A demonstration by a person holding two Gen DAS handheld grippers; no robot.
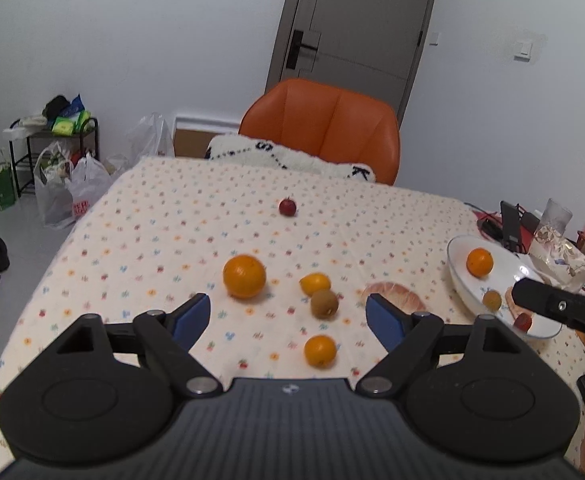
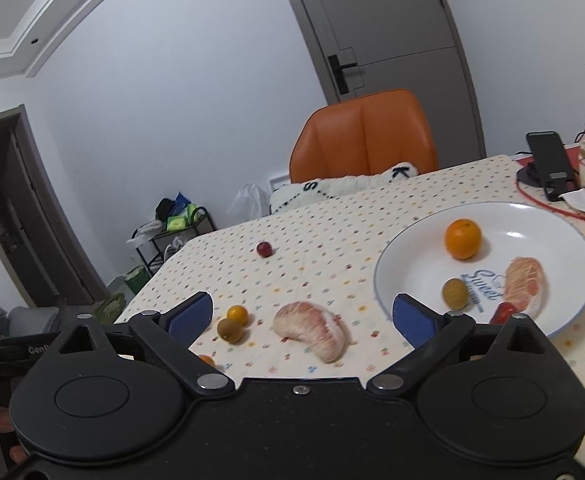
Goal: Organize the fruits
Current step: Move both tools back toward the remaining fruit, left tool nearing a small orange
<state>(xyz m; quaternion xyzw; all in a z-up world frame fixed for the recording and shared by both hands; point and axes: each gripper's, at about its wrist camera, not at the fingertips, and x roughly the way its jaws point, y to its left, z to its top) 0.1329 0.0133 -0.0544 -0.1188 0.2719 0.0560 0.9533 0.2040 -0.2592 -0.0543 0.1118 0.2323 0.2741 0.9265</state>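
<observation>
Here we hold our left tongs (image 1: 286, 314) spread wide and empty above the worktop (image 1: 164, 216), which wears a flower-dotted cloth. Ahead of them lie a large orange (image 1: 244, 276), a small yellow citrus (image 1: 315, 283) touching a brown kiwi (image 1: 324, 303), a small orange (image 1: 320, 351) nearer us, and a red fruit (image 1: 287, 206) far off by the orange chair (image 1: 324, 124). Our right tongs (image 2: 303, 316) also stand open with nothing between them, over a peeled pomelo segment (image 2: 314, 330) on the cloth. Just right of it, the white plate (image 2: 412, 256) holds an orange (image 2: 462, 239), a kiwi (image 2: 455, 292), another pomelo segment (image 2: 524, 284) and a small red fruit (image 2: 502, 312).
</observation>
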